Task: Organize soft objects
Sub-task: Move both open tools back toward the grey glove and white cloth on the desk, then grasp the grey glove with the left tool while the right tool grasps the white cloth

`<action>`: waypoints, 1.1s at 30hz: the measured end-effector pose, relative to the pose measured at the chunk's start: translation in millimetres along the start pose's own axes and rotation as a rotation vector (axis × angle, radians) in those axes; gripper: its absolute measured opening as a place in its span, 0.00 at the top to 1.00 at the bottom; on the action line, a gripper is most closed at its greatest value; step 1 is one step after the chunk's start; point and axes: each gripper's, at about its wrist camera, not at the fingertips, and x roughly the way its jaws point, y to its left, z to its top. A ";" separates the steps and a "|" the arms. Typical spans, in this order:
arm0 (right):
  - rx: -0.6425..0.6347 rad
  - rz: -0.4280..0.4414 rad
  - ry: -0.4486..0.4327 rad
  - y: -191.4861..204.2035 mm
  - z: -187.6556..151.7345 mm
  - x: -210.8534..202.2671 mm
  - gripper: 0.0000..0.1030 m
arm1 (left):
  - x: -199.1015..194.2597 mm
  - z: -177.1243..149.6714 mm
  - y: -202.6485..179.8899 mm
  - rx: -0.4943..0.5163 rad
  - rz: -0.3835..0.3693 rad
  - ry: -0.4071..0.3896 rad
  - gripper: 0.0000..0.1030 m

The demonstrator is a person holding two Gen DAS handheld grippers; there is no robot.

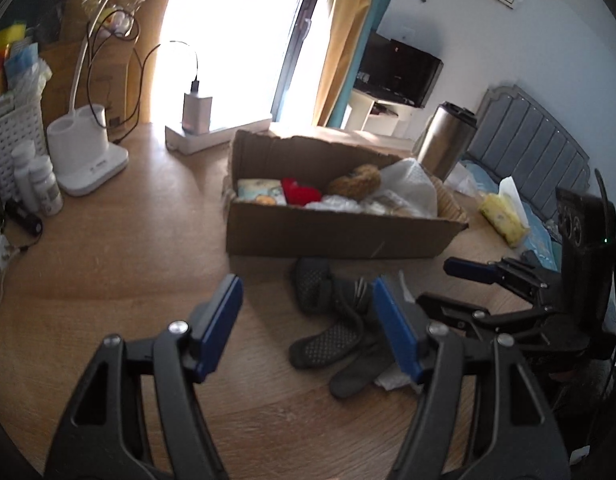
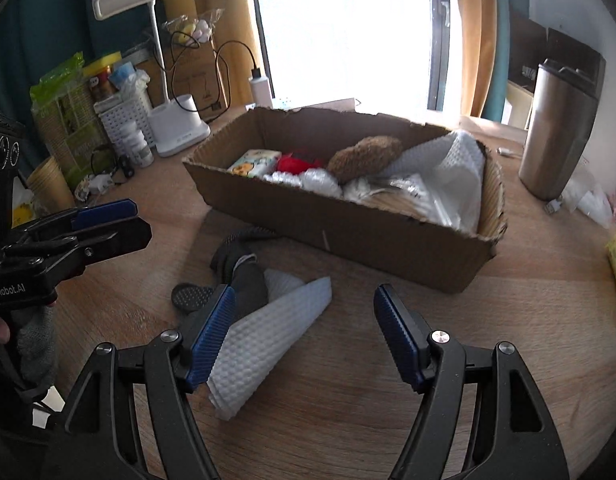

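My left claw (image 1: 308, 320) hangs open over the wooden surface (image 1: 107, 280), nothing between its blue fingers. The dark socks (image 1: 332, 320) lie in a heap just ahead of it, partly behind its right finger and toward that side of the gap. My right claw (image 2: 303, 332) is also spread wide and empty. A folded white cloth (image 2: 267, 336) lies on the surface at its left finger, which covers the cloth's near edge; I cannot tell whether they touch. The socks sit just beyond the cloth, one overlapping its far corner. Behind them stands the cardboard box (image 2: 388, 240), holding a printed packet (image 2: 253, 162), something red (image 2: 293, 164), a brown fuzzy toy (image 2: 364, 158) and white cloth and plastic. Farther back are a steel tumbler (image 2: 556, 136) to the right and a white lamp base (image 1: 85, 152) to the left.
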 end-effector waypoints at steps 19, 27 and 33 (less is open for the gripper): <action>-0.014 -0.023 0.082 -2.7 -22.0 21.2 0.60 | 17.0 -15.3 0.5 0.000 0.011 0.055 0.32; -0.011 0.018 0.083 1.9 -22.9 24.1 0.66 | 18.6 -15.0 -2.9 0.010 0.013 0.063 0.32; -0.031 0.034 0.084 7.7 -21.8 24.6 0.65 | 18.8 -14.3 -5.3 0.013 0.015 0.063 0.32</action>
